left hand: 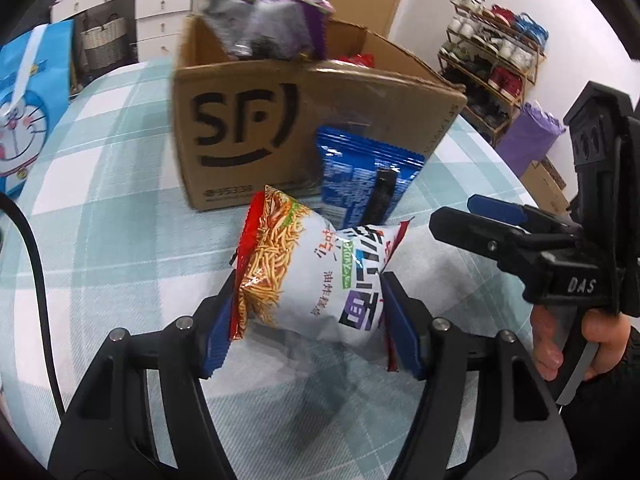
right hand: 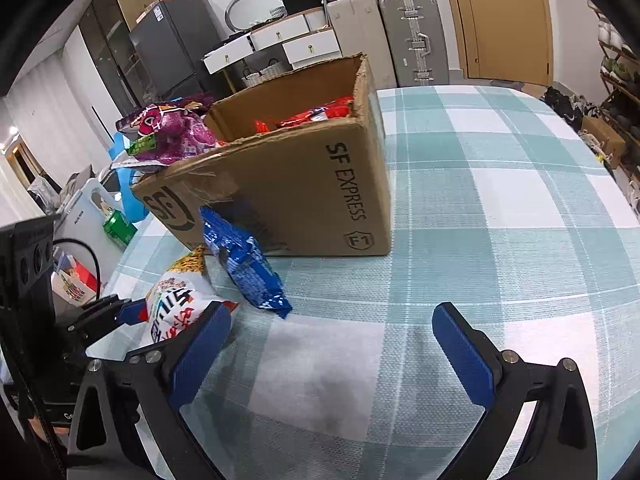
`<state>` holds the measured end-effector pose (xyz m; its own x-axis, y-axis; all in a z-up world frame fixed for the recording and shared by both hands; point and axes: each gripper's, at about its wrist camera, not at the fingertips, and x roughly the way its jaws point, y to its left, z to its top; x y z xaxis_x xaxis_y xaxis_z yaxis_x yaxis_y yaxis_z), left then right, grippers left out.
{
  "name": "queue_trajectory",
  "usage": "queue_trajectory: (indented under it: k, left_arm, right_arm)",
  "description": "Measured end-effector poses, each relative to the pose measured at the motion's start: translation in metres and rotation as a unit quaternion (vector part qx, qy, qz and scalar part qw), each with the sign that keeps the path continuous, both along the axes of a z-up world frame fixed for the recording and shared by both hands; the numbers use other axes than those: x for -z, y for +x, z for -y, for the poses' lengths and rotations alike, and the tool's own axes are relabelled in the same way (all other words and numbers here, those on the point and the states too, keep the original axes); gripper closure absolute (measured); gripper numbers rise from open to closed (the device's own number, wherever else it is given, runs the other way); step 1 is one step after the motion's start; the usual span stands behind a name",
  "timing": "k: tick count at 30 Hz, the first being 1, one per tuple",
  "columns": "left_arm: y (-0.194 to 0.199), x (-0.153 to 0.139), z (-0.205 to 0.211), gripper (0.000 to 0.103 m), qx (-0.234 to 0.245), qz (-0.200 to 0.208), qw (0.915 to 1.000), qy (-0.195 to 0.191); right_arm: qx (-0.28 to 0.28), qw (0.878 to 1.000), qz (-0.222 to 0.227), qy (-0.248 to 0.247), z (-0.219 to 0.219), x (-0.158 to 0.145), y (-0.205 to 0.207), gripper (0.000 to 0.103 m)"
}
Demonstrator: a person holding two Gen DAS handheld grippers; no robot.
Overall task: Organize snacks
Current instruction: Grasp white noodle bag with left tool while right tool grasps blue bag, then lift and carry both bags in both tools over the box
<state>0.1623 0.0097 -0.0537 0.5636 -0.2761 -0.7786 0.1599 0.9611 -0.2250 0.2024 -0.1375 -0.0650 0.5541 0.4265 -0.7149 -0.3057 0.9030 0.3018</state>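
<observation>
In the left wrist view, the left gripper (left hand: 308,316) has its ribbed blue pads pressed against both crinkled ends of a puffy white foil noodle-snack bag (left hand: 316,276) on the teal checked woven tablecloth (left hand: 120,208), just before a glossy blue pleated packet (left hand: 360,176) leaning on the brown corrugated cardboard box (left hand: 248,128). In the right wrist view, the right gripper (right hand: 332,344) hovers with fingers wide apart over bare cloth, holding nothing, the noodle bag beside its left finger.

noodle snack bag (left hand: 320,280) – glossy plastic film | box (left hand: 304,128) – matt corrugated cardboard | tablecloth (right hand: 500,208) – woven checked cloth
</observation>
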Motion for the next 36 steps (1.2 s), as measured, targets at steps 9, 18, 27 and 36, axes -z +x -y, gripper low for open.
queue_trajectory:
  k: [9, 18, 27, 36]
  left_arm:
    - [-0.009, -0.003, -0.025, 0.039, -0.043, 0.008, 0.9990, -0.006]
    - [-0.016, -0.005, -0.045, 0.039, -0.058, 0.011, 0.9982, -0.009]
    - [-0.022, -0.010, -0.059, 0.039, -0.073, 0.015, 0.9972, -0.008]
    - [-0.026, -0.015, -0.067, 0.039, -0.083, 0.022, 0.9963, -0.006]
  right_arm:
    - [-0.031, 0.999, -0.022, 0.026, -0.029, 0.012, 0.009, 0.011]
    - [-0.063, 0.998, 0.000, 0.011, -0.063, 0.011, 0.009, 0.033]
    - [-0.058, 0.998, 0.013, -0.005, -0.070, 0.010, 0.009, 0.070]
    - [-0.073, 0.997, 0.037, -0.003, -0.068, 0.001, -0.004, 0.076]
